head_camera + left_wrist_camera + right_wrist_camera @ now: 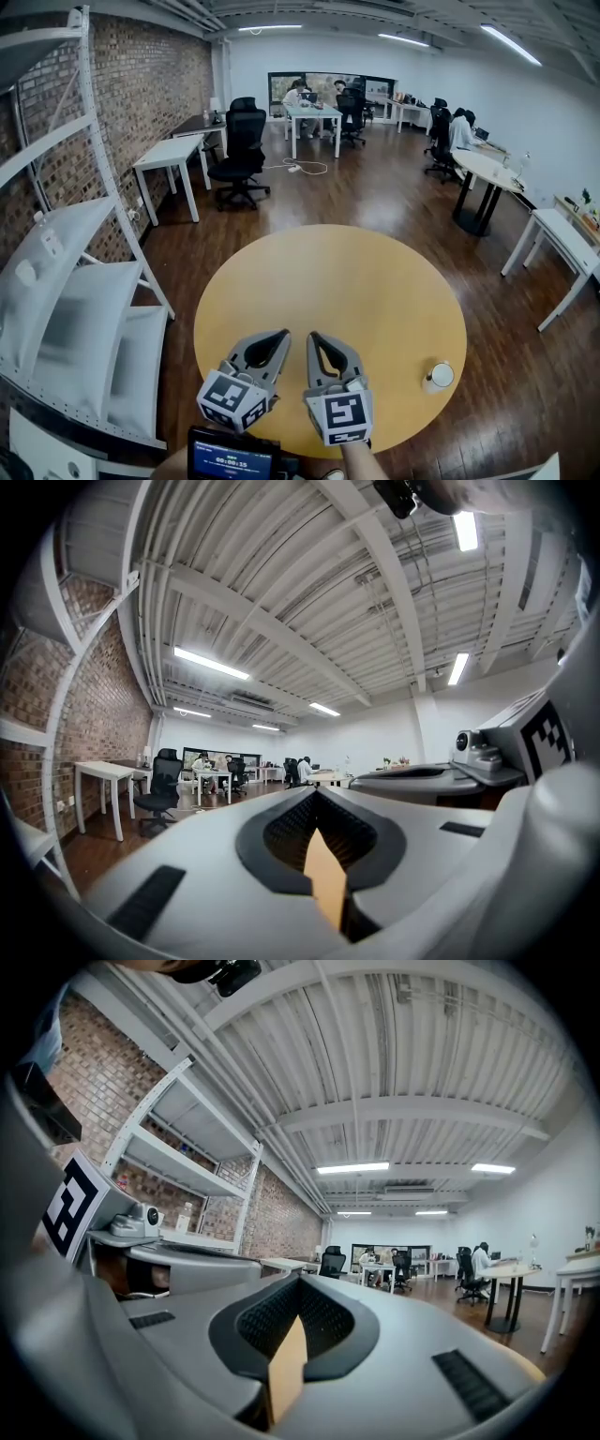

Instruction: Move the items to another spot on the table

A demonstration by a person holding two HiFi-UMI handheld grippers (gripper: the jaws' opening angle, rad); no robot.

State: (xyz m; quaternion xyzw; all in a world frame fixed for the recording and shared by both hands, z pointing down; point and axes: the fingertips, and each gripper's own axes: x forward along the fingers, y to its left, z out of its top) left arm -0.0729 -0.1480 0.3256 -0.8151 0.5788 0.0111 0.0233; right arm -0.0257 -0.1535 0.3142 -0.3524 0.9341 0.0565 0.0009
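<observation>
A round yellow table (347, 281) fills the middle of the head view. The only item on it is a small white round object (438, 376) near its right edge. My left gripper (282, 335) and right gripper (313, 337) hover side by side over the near edge, pointing away from me, well left of the white object. Both are shut with nothing between their jaws. In the left gripper view the left gripper (317, 796) points level across the room, its tips meeting. The right gripper view shows the right gripper (298, 1281) the same way.
A white shelf unit (84, 309) stands close on the left against a brick wall. A white desk (169, 155) and a black office chair (242, 155) stand beyond the table. More tables (562, 239) are at the right. A small screen (218, 459) sits at the bottom edge.
</observation>
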